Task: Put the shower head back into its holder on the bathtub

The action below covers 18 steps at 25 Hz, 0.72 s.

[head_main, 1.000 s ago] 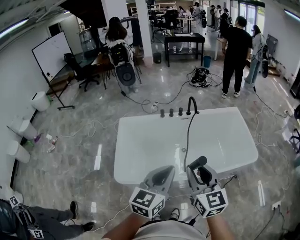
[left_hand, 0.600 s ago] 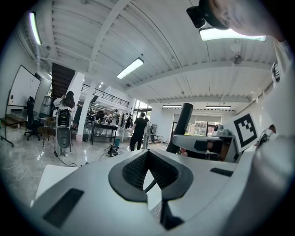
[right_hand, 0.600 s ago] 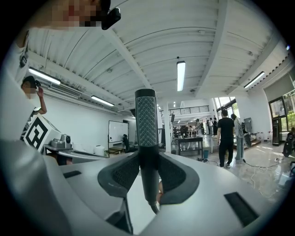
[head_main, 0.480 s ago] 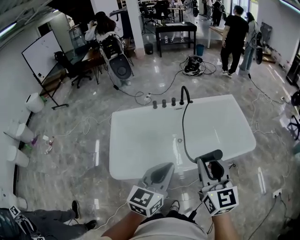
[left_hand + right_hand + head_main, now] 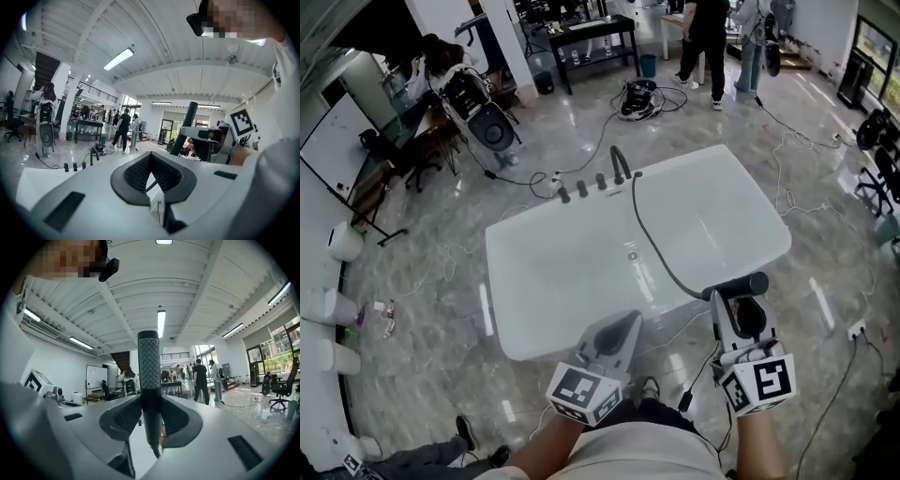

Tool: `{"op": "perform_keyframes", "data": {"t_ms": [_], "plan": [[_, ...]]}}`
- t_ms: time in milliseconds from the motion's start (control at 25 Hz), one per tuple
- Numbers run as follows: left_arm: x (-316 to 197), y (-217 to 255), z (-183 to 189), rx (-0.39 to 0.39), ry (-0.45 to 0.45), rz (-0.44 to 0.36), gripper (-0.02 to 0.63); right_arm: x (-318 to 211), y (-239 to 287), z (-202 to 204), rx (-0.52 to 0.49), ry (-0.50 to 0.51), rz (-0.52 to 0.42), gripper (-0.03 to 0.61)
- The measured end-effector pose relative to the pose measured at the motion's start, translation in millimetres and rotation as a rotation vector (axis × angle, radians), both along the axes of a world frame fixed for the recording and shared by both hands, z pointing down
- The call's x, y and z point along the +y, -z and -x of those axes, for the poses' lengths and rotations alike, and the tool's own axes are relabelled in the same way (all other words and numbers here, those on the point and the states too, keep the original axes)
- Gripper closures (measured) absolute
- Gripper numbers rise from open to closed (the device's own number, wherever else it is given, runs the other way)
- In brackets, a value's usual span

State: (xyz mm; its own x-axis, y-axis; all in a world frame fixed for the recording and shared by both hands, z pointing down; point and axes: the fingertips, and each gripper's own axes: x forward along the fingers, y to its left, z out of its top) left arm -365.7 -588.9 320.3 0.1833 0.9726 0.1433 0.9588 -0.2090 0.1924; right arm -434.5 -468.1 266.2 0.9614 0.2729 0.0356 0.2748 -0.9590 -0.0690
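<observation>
Dark grey and finely textured, the shower head [image 5: 148, 376] stood upright between the jaws of the right gripper [image 5: 151, 416], which was clenched on its handle. In the head view it sat off the near right corner of the white bathtub [image 5: 562, 272], held clear of the rim. Its hose [image 5: 652, 246] ran in a slack curve across the basin to the far rim, ending just beside the curved spout [image 5: 621, 161] and the row of knobs [image 5: 581, 187]. We took the holder to be among those fittings, though we could not pick it out. The left gripper [image 5: 151, 171] was closed on nothing and hung beside the right one.

We judged the task to be early, with the whole tub between the head and its seat. The main risk was the hose. Carried across, its slack could loop under the head or catch on the spout and block a clean seating. A narrow pinch on a round handle could also let the head swivel as the hose tugged, so it would reach the holder at the wrong angle. If it slipped out, it would strike the tub.
</observation>
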Motion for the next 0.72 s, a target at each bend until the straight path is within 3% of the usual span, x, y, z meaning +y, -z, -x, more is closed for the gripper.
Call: {"op": "perform_keyframes", "data": {"t_ms": [480,720], "plan": [[63.4,-1.4,-26.3,0.009,-0.192,0.026,0.611,56.2,2.5,4.9,-0.001,-0.214,-0.023,0.440],[94.4,-4.5,-32.5,-0.001,-0.250,0.037,0.611,75.0,7.3,4.7,0.002,-0.258,-0.016,0.440]]}}
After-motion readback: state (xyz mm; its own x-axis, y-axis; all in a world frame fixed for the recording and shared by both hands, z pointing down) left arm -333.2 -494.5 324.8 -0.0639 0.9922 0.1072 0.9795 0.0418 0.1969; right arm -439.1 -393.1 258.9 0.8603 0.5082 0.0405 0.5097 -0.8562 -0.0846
